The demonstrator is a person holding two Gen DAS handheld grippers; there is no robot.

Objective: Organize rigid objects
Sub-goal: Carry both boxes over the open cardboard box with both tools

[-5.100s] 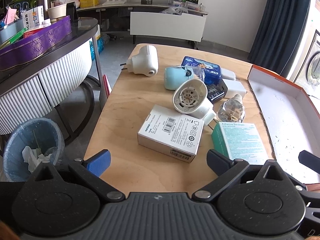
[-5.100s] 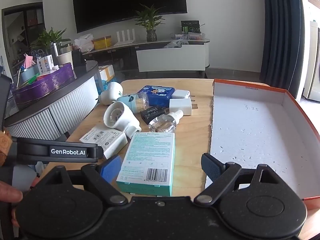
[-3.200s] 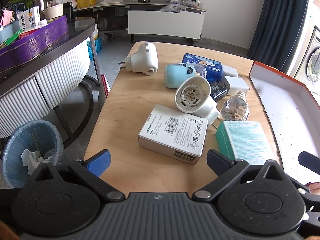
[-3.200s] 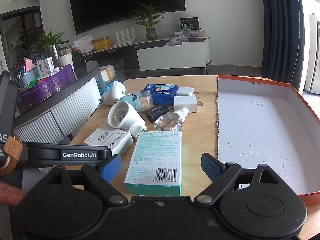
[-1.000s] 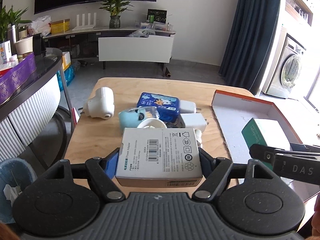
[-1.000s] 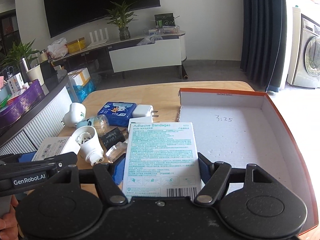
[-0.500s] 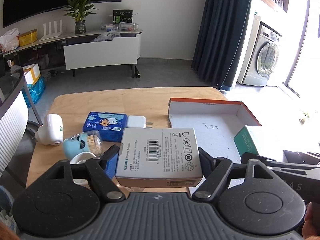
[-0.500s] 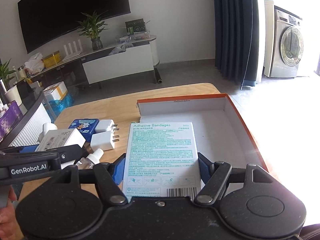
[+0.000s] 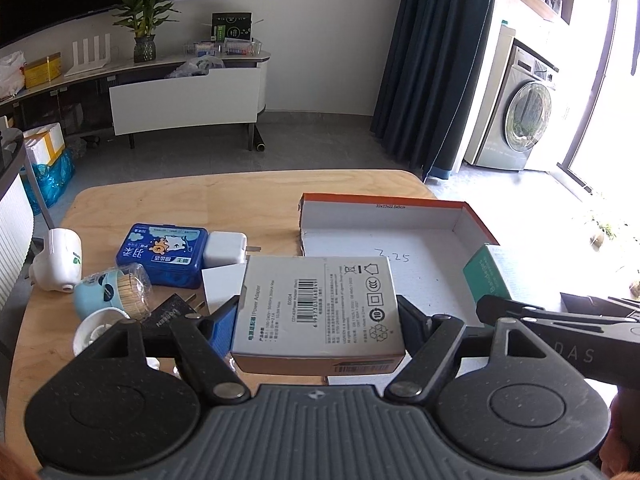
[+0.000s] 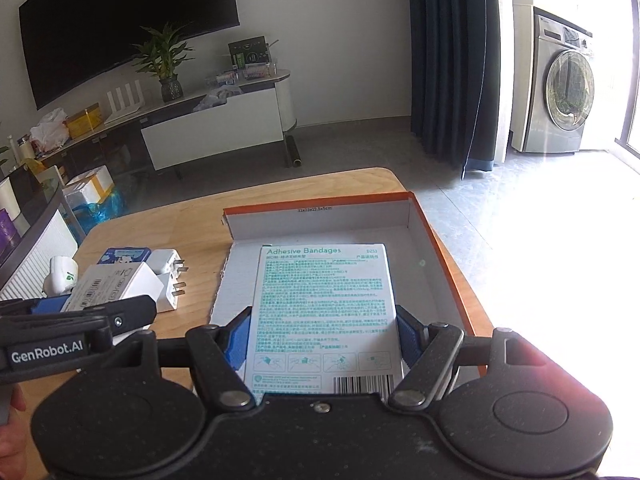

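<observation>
We clamp a white power-adapter carton [image 9: 318, 304] and teal bandage box [image 10: 324, 312] over the empty orange-rimmed tray [image 9: 476, 224]; clutter at nine o'clock remains.

Each set of tongs is matte black speckled plastic: two round discs, angled link arms with silver rivets and blue pads. The left tongs [image 9: 319, 322] have a ribbed grey centre; the right tongs [image 10: 322, 334] have one screw. White "GenRobot.AI" lettering marks the left tongs' side.

Both boxes lifted; bandage box [image 10: 326, 312] over tray [image 10: 440, 248]
</observation>
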